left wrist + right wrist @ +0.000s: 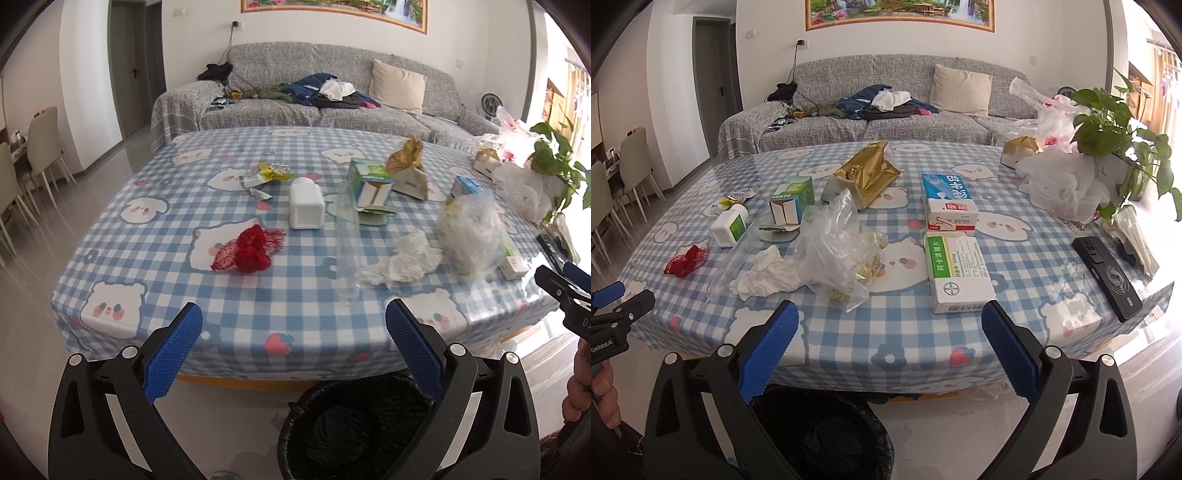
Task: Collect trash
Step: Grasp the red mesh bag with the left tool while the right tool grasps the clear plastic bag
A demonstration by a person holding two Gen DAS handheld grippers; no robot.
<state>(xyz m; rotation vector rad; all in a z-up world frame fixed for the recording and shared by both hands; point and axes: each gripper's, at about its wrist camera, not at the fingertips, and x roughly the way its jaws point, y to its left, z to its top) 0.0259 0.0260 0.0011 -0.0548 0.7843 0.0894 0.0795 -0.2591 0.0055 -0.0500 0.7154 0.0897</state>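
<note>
Setting: a table under a glossy blue-and-white checked cloth printed with bears, a grey sofa behind it.
Clear plastic tube: a long transparent sleeve lies flat, its long axis running from the far middle of the table toward the near edge.
White bottle: a squarish plastic bottle lies on its side, base toward the left camera, cap toward the sofa; a green label shows in the right view.
Red netting: a crumpled mesh bag sits on the cloth near the left front.
Tissue: a crushed white paper wad touches the tube's right side.
Plastic bag: a crinkled clear bag with gold foil scraps inside, just beside the tissue.
Boxes: an opened green carton stands upright; two flat white medicine boxes lie end to end, long axes pointing toward the sofa.
Gold bag: a creased foil pouch rests mid-table.
Bin: a black-lined trash can stands on the floor below the near table edge.
Left gripper: jaws spread wide, blue ridged pads bare, holding nothing.
Right gripper: likewise wide apart and empty, above the table's front edge.
</note>
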